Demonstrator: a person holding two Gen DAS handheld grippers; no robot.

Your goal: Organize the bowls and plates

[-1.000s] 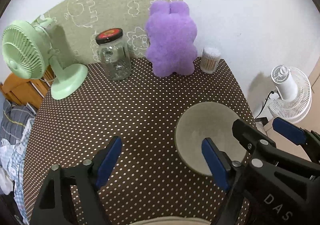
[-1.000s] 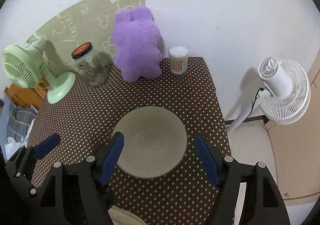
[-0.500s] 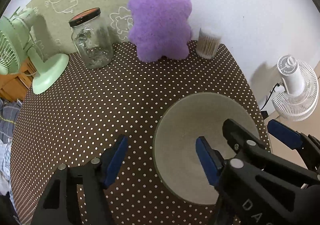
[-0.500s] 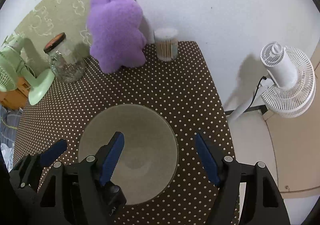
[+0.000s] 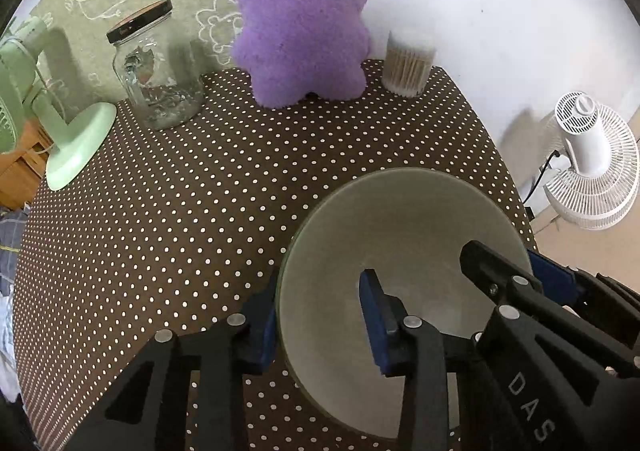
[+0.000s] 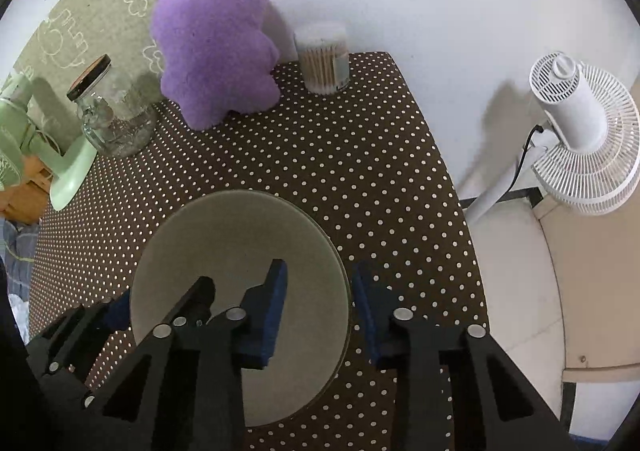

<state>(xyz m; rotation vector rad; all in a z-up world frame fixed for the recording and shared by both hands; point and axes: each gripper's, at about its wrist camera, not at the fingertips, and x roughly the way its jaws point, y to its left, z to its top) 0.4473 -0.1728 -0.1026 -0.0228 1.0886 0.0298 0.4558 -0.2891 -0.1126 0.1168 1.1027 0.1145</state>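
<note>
A grey-green bowl [image 5: 400, 227] sits on the brown polka-dot tablecloth [image 5: 192, 187], near the right edge. My left gripper [image 5: 316, 319] is open and straddles the bowl's left rim, one blue pad outside and one inside. My right gripper [image 6: 320, 299] is open and straddles the bowl's [image 6: 240, 235] right rim in the same way. Each gripper shows in the other's view. The pads stand apart from the rim.
A purple plush toy [image 5: 300, 19], a glass jar [image 5: 156, 67] and a cotton-swab tub [image 5: 406, 65] stand along the back wall. A green desk fan [image 5: 60, 135] is at the back left. A white floor fan [image 6: 580, 139] stands beyond the table's right edge.
Both grippers have come down and forward onto the bowl. Their pads now straddle its left and right rims, where before they hovered above and short of it.
</note>
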